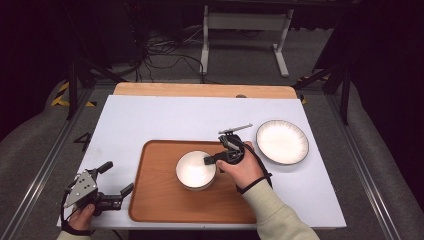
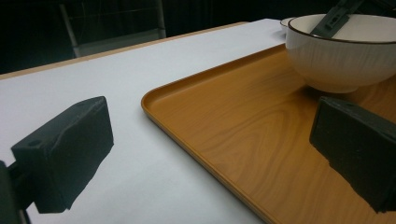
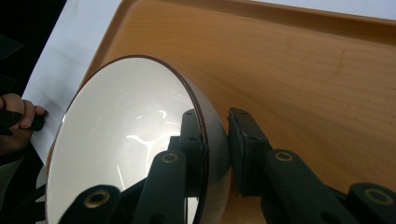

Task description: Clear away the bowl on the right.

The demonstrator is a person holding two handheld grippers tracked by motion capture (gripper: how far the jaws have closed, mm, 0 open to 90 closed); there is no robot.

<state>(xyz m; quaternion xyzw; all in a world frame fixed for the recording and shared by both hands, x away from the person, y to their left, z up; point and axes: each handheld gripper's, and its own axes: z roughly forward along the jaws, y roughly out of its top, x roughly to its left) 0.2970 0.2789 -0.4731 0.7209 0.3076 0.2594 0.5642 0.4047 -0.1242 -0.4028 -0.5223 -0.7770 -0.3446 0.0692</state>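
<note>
Lower left of the high view, my left gripper (image 1: 116,179) sits over the white table cover (image 1: 150,120), jaws spread wide with nothing between them, just beside the tray's left edge. Moving toward the centre, the wooden tray (image 1: 160,200) fills the lower middle, and the white bowl (image 1: 195,170) stands on it. My right gripper (image 1: 214,159) is clamped on the bowl's right rim: in the right gripper view one jaw lies inside the wall, the other outside. Far right of centre, a white plate (image 1: 282,142) lies on the cover, off the tray.
</note>
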